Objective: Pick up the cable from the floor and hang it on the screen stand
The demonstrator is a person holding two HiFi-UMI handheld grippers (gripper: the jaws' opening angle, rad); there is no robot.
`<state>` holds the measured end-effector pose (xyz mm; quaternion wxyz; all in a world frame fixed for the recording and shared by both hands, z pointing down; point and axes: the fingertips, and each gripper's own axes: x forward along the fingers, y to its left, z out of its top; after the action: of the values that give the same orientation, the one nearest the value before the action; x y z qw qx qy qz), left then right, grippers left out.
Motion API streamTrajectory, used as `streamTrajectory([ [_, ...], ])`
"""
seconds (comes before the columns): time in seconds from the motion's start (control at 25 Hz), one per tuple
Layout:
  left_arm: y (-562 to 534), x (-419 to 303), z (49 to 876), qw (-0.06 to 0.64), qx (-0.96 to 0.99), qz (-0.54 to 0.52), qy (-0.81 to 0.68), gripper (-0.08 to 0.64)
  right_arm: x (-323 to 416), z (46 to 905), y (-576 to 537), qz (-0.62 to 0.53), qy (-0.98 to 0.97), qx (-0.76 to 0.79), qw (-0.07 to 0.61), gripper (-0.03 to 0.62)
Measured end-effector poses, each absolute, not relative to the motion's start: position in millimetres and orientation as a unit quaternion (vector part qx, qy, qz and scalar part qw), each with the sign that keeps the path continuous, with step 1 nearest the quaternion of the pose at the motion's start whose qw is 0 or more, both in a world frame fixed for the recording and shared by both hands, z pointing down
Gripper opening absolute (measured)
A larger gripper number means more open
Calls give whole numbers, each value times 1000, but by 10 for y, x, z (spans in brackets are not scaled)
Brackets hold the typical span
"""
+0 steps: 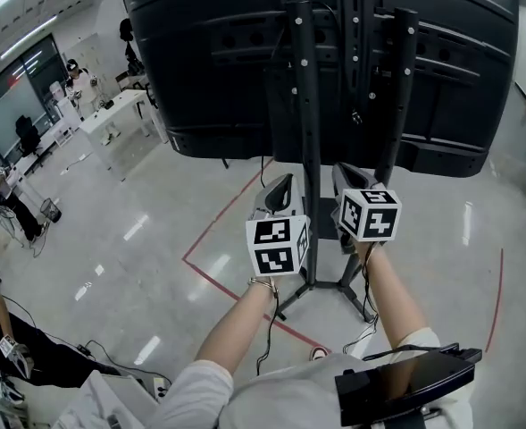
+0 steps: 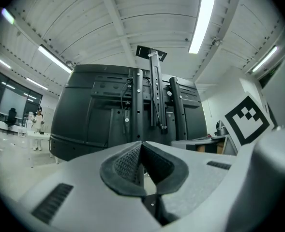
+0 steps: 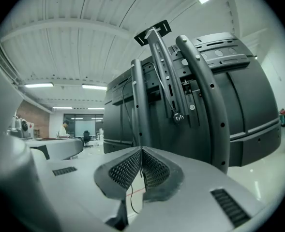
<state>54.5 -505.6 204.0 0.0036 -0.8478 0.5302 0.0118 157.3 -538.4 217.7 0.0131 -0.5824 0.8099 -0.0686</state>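
**Left tongs [image 1: 283, 184] and right tongs [image 1: 345, 173] clenched; cable [image 1: 356, 114] up on the screen stand [image 1: 305, 105]**

Left tongs [image 2: 141, 151] show their ribbed pads pressed tip to tip, with nothing visible between them. The right tongs [image 3: 141, 153] are clenched the same way. A thin dark line shows through the gap beneath them, and whether it is gripped cannot be told.

From the head view, both tongs are raised side by side, close in front of the stand's uprights. The back of the black screen [image 1: 200, 61] fills the view above them.

The cable [image 3: 170, 95] runs down the stand's central bars. Its plug [image 3: 175, 116] dangles free between the uprights, above and beyond the right tongs and clear of both pairs. The left gripper view shows the same cable [image 2: 160, 122] hanging against the screen stand [image 2: 138, 105]. A red line [image 1: 218, 284] marks the glossy floor [image 1: 155, 222] around the stand's base.
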Motion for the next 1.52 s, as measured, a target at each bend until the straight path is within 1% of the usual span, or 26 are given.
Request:
streamTrajectory([
  [0.24, -4667, 399, 2435, -38, -854, 12, 519, -1, 1511, 2419, -4784, -54, 795, -604, -4, 23],
  [0.52, -4419, 589, 2692, -87, -869, 12, 486, -1, 1568, 2649, -4404, -76, 775, -628, -9, 20],
  [0.72, -4360, 692, 2627, -76, -873, 11, 481, 0, 1550, 2624, -4389, -73, 777, -624, -21, 18],
  [0.96, -4423, 651, 2517, -55, -870, 8, 490, 0, 1524, 2517, -4467, -67, 784, -617, -15, 17],
  [1.32, -4493, 694, 2533, -55, -870, 3, 491, 0, 1518, 2506, -4538, -70, 787, -612, -14, 17],
  [1.52, -4500, 728, 2512, -70, -869, 18, 490, 0, 1405, 2492, -4542, -80, 789, -609, 0, 17],
])
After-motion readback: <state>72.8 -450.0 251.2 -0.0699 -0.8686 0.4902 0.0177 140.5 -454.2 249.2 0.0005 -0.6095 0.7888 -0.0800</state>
